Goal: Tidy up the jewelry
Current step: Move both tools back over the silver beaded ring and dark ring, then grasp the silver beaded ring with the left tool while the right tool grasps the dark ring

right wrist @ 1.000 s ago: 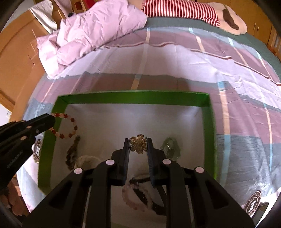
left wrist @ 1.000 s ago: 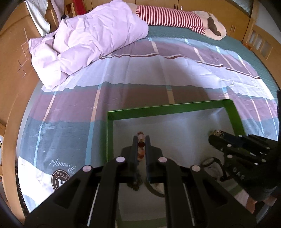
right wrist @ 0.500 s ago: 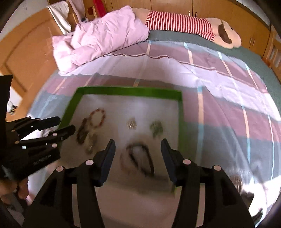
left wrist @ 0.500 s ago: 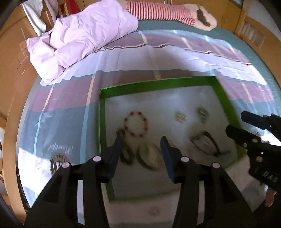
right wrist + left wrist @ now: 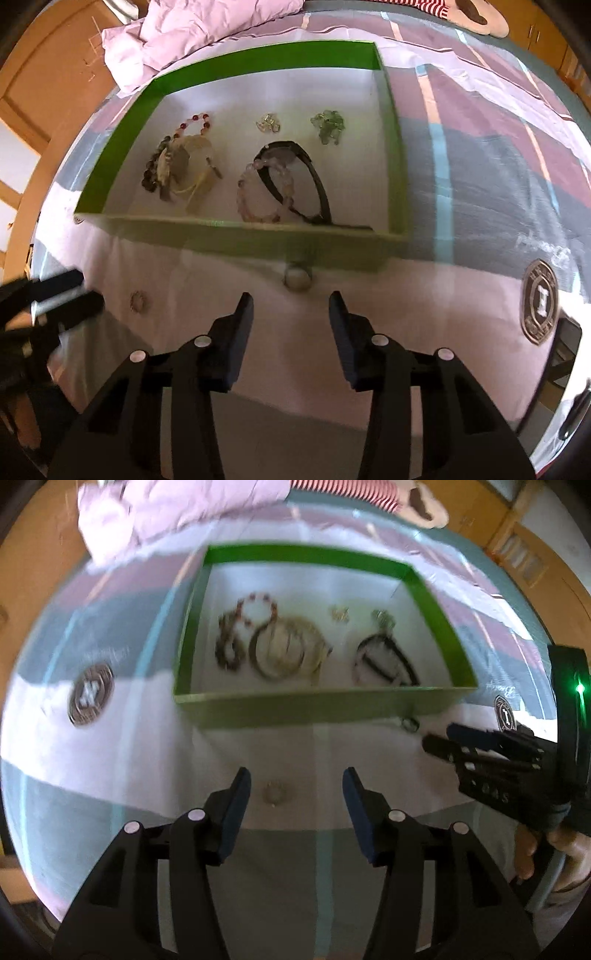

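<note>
A bed (image 5: 480, 155) with a plaid pink, grey and teal sheet is seen, wooden cupboards behind. Round logo badges (image 5: 538, 302) are printed on the sheet; lettering is too blurred to be read. Jewelry is laid in the green tray (image 5: 236, 236). Left gripper (image 5: 295, 779) is opening, a small ring (image 5: 274, 793) seen between its jaws. Right gripper (image 5: 290, 300) is closing, nothing pinched

left gripper (image 5: 296, 790): black angular plastic frame, two fingers faced with dark blue pads (image 5: 233, 812), round silver screw heads along the linkages. right gripper (image 5: 290, 314): same build, blue pads, silver screws. seen from the left wrist view, its body carries pale embossed lettering and a green indicator light. hand (image 5: 554, 845) behind it, blurred.
</note>
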A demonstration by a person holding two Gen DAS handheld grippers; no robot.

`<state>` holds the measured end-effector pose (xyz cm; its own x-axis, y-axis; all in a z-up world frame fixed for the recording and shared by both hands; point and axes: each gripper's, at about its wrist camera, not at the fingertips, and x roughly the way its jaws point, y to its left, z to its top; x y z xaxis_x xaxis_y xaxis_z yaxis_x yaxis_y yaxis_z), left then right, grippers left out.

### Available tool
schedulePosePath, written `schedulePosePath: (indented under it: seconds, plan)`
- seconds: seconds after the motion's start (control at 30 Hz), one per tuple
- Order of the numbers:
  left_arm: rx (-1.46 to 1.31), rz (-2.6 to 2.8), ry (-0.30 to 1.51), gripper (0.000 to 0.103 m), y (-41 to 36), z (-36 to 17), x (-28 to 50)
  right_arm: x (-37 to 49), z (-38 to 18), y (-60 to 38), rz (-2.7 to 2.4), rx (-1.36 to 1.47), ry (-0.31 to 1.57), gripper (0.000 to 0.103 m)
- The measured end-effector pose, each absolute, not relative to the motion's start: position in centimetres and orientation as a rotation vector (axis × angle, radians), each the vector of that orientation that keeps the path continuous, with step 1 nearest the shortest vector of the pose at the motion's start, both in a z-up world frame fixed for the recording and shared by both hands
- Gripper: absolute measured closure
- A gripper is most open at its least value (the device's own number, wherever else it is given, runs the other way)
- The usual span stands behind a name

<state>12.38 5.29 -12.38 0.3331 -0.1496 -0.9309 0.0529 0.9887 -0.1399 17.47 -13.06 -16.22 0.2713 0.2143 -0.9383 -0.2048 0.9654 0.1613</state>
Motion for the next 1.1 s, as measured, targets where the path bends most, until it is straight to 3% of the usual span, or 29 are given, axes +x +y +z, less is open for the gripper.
schedulePosePath:
  seconds: [0.3, 0.37, 0.9, 1.1]
  plan:
    - [-0.072, -0.109, 1.239, 0.045, 4.9, -13.4, 13.2, 19.4, -19.0, -11.7, 0.228, 0.007, 1.292, 0.063]
    - [-0.048, -0.116, 1.23, 0.044, 4.4, -13.2, 13.1, 19.2, -18.9, -11.5, 0.212, -0.023, 1.277, 0.083]
    - [-0.029, -0.109, 1.241, 0.039, 4.8, -13.5, 12.8, 13.6, -18.5, -9.2, 0.376, -0.175, 1.365, 0.082]
    - [-0.034, -0.111, 1.258, 0.035, 4.7, -14.0, 13.0, 13.3, -16.2, -11.5, 0.357, -0.038, 1.319, 0.068]
